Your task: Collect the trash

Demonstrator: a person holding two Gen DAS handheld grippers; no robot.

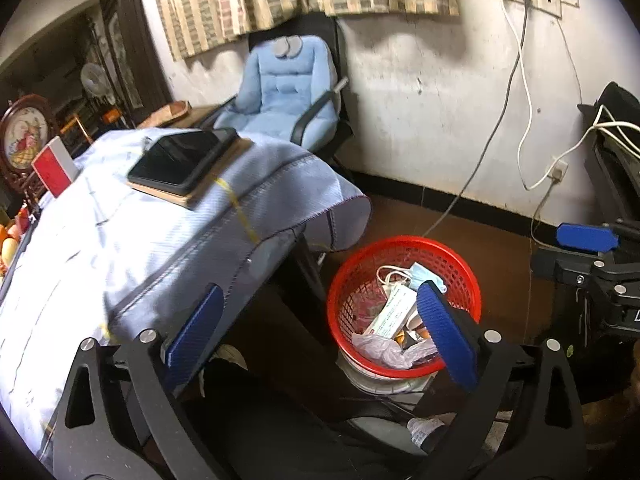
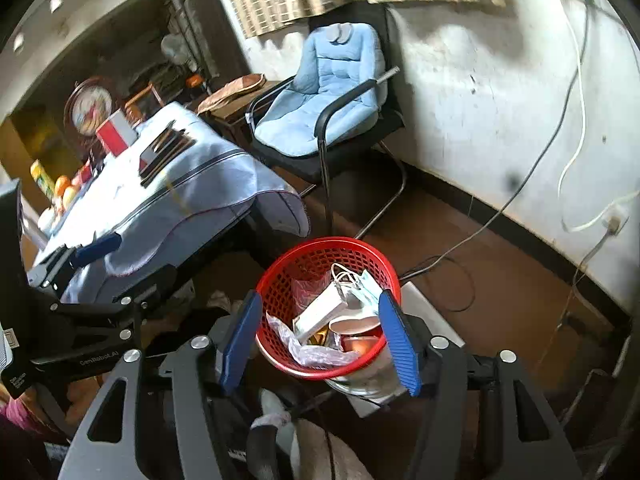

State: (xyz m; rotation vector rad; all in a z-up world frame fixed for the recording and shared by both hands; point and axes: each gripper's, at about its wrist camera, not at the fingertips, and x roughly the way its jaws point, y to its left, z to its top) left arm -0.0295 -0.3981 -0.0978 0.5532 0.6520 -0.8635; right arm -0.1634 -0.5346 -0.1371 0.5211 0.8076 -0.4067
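Note:
A red mesh basket (image 1: pixel 460 264) stands on the brown floor beside the table; it also shows in the right wrist view (image 2: pixel 280 276). It holds a blue face mask (image 1: pixel 426 276), a white box (image 1: pixel 394 310), a white cable and crumpled plastic (image 1: pixel 380 346). My left gripper (image 1: pixel 320 332) is open and empty, above the table's edge and the basket. My right gripper (image 2: pixel 320 344) is open and empty, its blue pads either side of the basket, above it. The left gripper also shows in the right wrist view (image 2: pixel 96 246).
A table with a pale blue cloth (image 1: pixel 120 240) carries a tablet on a book (image 1: pixel 180 160) and a red-and-white box (image 1: pixel 54 166). A chair with a blue cushion (image 1: pixel 280 92) stands by the wall. Cables (image 1: pixel 520 120) hang from wall sockets.

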